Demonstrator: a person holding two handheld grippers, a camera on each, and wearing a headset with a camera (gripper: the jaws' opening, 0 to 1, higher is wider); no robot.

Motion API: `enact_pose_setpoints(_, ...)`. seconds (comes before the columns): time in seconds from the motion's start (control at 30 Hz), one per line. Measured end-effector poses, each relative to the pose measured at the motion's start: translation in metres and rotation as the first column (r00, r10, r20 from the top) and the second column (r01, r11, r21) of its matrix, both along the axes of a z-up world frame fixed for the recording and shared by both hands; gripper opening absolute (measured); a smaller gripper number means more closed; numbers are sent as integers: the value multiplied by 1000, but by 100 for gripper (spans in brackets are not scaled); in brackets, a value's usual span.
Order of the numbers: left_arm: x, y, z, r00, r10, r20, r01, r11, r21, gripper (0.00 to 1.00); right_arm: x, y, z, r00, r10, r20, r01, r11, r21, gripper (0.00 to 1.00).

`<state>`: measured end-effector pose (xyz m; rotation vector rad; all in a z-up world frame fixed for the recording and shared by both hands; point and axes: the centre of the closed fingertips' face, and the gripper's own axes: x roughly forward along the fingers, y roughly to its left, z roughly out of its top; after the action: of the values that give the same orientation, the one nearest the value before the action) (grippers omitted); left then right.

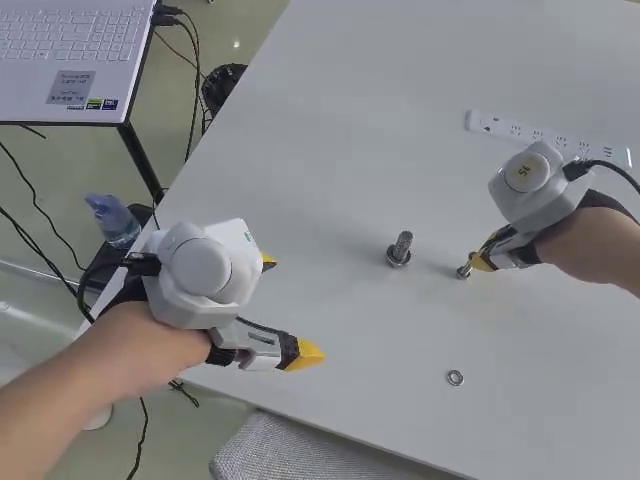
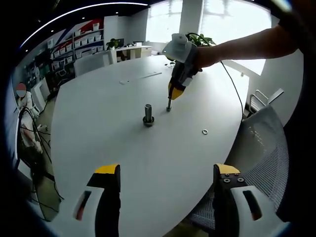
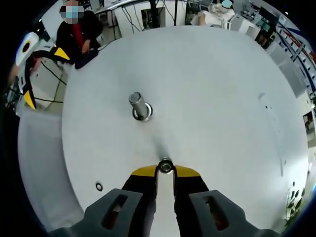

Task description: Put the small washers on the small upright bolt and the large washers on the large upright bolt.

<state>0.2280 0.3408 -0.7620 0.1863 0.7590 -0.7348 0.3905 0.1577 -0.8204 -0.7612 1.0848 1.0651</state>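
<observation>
Right gripper (image 3: 165, 172): jaws pinched to a narrow slit with a small round metal ring (image 3: 166, 166) caught between the tips. I read it as a small washer, but it could be the bolt's own top, can't be sure.

It sits right over the small upright steel bolt (image 1: 464, 270). In the right gripper view I'm looking straight down the bolt's axis. Axis is vertical, so the next move is a straight drop along it, no sideways offset to take out.

Left gripper (image 2: 167, 170): jaws wide open, nothing in them. It hangs at the near-left edge of the white table (image 1: 330, 120), well apart from both bolts.

Large upright threaded steel bolt (image 1: 400, 249) stands just left of the small one, near it but not touching. There's a wider ring at its base. Can't tell if that's stacked washers or the bolt head.

One loose flat steel washer (image 1: 455, 377) lies flat near the table's front edge, between the two grippers and well apart from both bolts. Too small to call small or large.

The right gripper is busy, so the free left one looks like the better pick for it. That approach would be from the left, with the jaws coming down over a flat ring. It's thin and low, so likely fiddly to pinch.

No trays or bins in play. The bolts are the only holders.
</observation>
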Motion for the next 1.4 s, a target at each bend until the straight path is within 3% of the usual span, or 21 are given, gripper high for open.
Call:
enact_pose_setpoints(0.4,2,1,-2,1000,7,-5,-7,1000,-3,76,0,0,-9,1000,15,-1,-15,1000,-12,12)
enact_pose_setpoints(0.87,1,3,-7,1000,8,-16,-8,1000,0,76,4,-1,-29,999,30,-12,-30,999,-30,12)
enact_pose_setpoints(1.4,2,1,-8,1000,16,-24,-16,1000,-6,76,1,-1,-39,999,37,-23,-38,998,-40,12)
